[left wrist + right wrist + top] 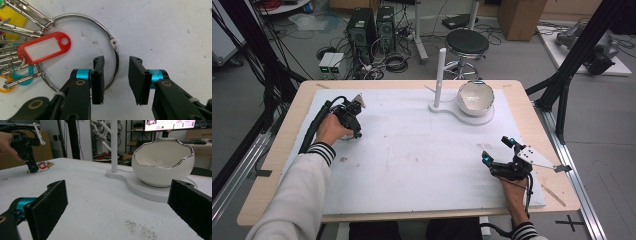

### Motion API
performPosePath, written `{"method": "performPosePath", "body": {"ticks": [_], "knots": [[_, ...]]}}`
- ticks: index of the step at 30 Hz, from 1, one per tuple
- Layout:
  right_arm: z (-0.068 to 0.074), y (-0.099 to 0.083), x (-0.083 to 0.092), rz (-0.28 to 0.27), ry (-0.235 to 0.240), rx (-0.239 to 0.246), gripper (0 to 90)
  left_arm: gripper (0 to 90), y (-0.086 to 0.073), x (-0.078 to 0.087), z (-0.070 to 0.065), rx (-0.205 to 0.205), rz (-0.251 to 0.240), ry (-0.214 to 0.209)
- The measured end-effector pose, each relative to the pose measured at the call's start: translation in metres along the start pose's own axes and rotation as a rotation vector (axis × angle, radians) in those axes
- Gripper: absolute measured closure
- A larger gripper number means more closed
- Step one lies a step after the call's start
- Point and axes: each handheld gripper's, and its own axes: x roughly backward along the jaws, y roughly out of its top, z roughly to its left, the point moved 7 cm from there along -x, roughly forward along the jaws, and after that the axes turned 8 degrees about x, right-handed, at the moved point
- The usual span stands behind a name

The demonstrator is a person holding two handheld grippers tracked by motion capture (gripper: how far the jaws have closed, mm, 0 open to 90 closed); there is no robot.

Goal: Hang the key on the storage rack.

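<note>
A large metal ring lies on the white mat with a red key tag and several keys bunched on its left side. My left gripper points down over it, open, one jaw inside the ring and one outside, the wire between them. In the high view the left gripper is at the mat's left. From the right gripper view the left gripper stands beside the key bunch. My right gripper hovers open and holds nothing near the front right.
A white eggshell-shaped bowl with a silver rim sits on a white stand base beside an upright white post at the back of the mat. Beyond the table are a black stool and computer towers.
</note>
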Motion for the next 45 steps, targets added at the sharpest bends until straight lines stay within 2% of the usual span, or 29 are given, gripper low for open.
{"method": "performPosePath", "body": {"ticks": [7, 22, 39, 45], "knots": [[0.0, 0.0, 0.0, 0.0, 0.0, -0.001, 2.3, 68.9, -0.0006, 0.0, 0.0026, 0.01, 0.008, -0.001], [0.0, 0.0, 0.0, 0.0, 0.0, -0.001, 2.3, 76.7, -0.0002, -0.0038, 0.0019, 0.004, 0.015, 0.007], [0.0, 0.0, 0.0001, 0.0, 0.001, -0.003, 2.3, 85.8, -0.0003, -0.0051, 0.0001, 0.002, 0.022, -0.009], [0.0, 0.0, 0.0002, 0.001, 0.002, -0.004, 2.3, 86.5, -0.0007, -0.0042, 0.0009, -0.017, 0.025, -0.013]]}}
